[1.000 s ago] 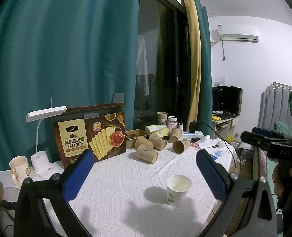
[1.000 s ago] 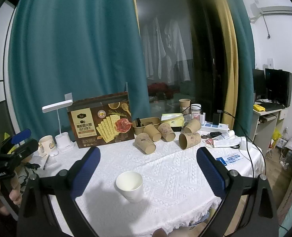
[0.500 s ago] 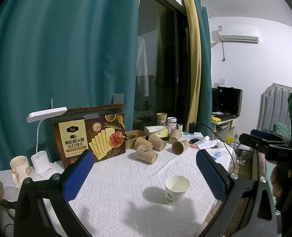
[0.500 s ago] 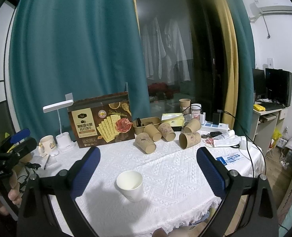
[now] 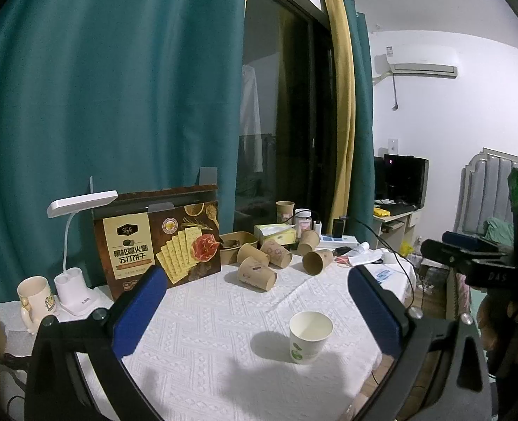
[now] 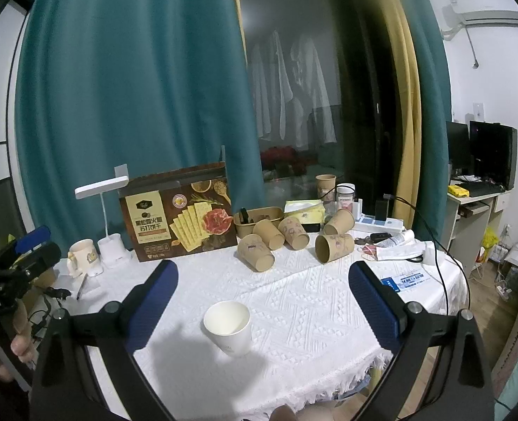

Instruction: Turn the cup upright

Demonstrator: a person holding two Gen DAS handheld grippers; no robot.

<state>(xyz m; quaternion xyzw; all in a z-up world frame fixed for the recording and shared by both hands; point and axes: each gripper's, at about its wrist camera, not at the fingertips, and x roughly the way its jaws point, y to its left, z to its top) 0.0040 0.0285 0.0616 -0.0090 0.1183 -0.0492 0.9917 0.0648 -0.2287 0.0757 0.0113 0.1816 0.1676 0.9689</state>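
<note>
Paper cup [image 5: 309, 337] stands upright on my desk [image 5: 206, 322], light, thin-walled, easily crushed; I'd pinch its mid-wall gently. Left claw [image 5: 255, 310] and right claw [image 6: 263, 303] both gape, empty.

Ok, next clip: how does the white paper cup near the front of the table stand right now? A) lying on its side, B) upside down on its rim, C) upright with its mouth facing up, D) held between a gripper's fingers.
C: the white paper cup stands on the tablecloth with its open mouth up, apart from the open left gripper and right gripper.
</note>
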